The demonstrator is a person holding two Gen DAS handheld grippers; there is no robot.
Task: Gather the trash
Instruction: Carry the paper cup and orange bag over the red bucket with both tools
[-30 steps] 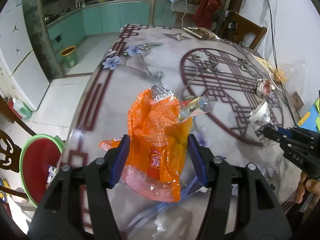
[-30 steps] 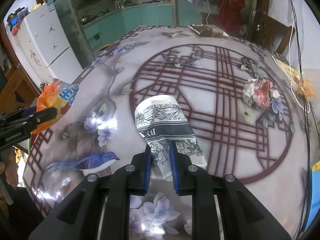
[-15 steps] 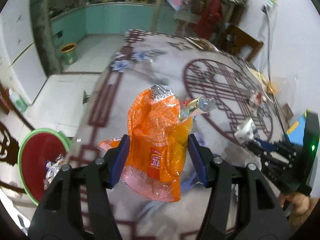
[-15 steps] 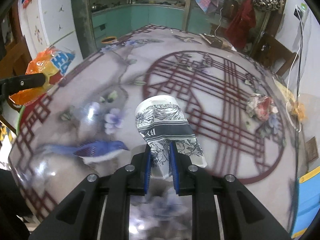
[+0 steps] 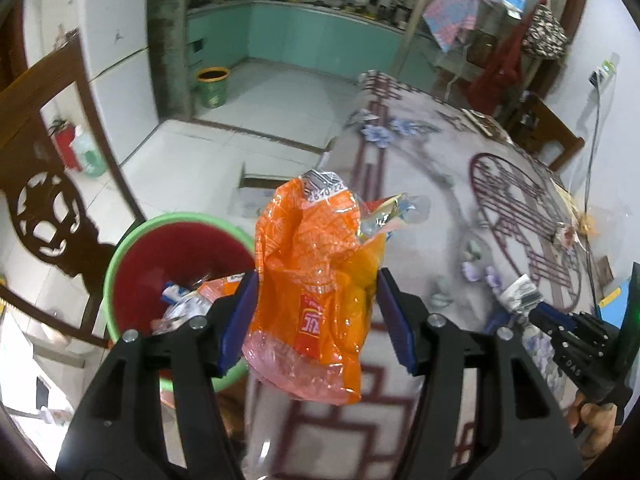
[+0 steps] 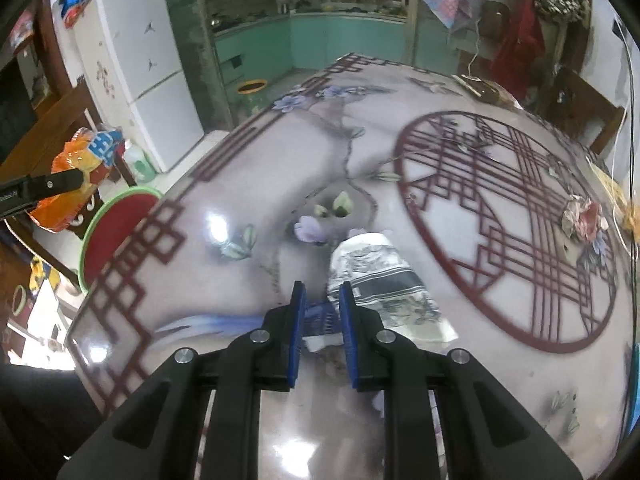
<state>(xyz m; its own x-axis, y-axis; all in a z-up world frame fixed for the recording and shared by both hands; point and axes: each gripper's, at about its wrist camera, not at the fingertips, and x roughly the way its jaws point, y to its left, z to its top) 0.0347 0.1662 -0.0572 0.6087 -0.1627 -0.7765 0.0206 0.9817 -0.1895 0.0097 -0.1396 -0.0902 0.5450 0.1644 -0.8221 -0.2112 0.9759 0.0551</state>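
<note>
My left gripper (image 5: 316,316) is shut on a crumpled orange plastic wrapper (image 5: 316,280) and holds it in the air beside the table edge, near the red bin with a green rim (image 5: 168,264) on the floor. The wrapper (image 6: 76,176) and the bin (image 6: 116,228) also show in the right wrist view. My right gripper (image 6: 322,320) has its jaws slightly apart, and the black-and-white paper cup (image 6: 380,280) sits to the right of them, past the right finger, blurred. In the left wrist view the cup (image 5: 520,294) is at the right gripper's tip.
The patterned table (image 6: 440,184) carries a crumpled pink-white wrapper (image 6: 584,216) at the far right. The bin holds several pieces of trash (image 5: 188,300). A carved wooden chair (image 5: 48,208) stands left of the bin. A small green-yellow bucket (image 5: 212,86) stands on the kitchen floor.
My left gripper has swung left off the table with the orange wrapper, toward the bin. My right jaws have parted a little and the cup has slipped to their right.
</note>
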